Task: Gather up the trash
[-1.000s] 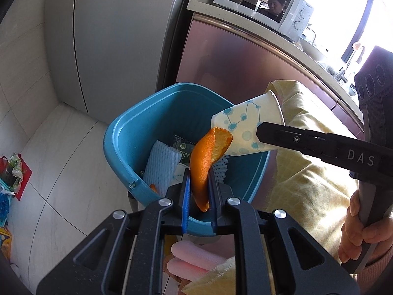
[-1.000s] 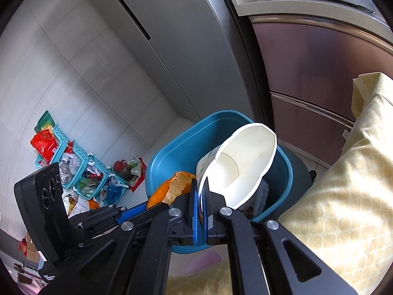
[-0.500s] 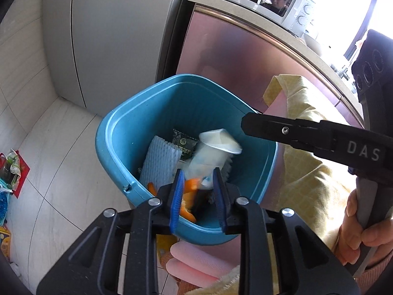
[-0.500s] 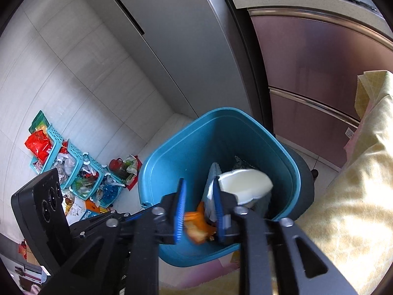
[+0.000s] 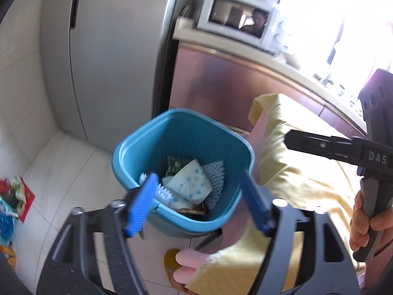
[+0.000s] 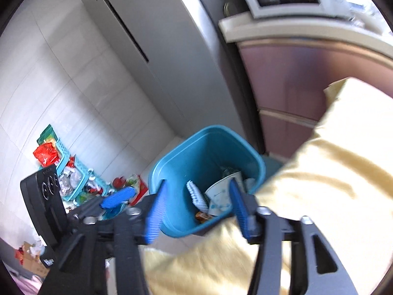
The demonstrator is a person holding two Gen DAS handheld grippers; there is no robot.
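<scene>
You are holding both grippers spread wide and empty above the smooth, rounded-square teal plastic bin (image 5: pixel 152 145). Your left gripper (image 5: pixel 197 202) is showing ribbed blue pads (image 5: pixel 142 205); your right gripper (image 6: pixel 196 212) is matching it. A second ago they were clamping an orange peel and a paper cup; now the dotted white paper cup (image 5: pixel 189 180) is lying tilted inside the bin, beside white foam netting (image 5: pixel 216 179). The peel is not discernible.
</scene>
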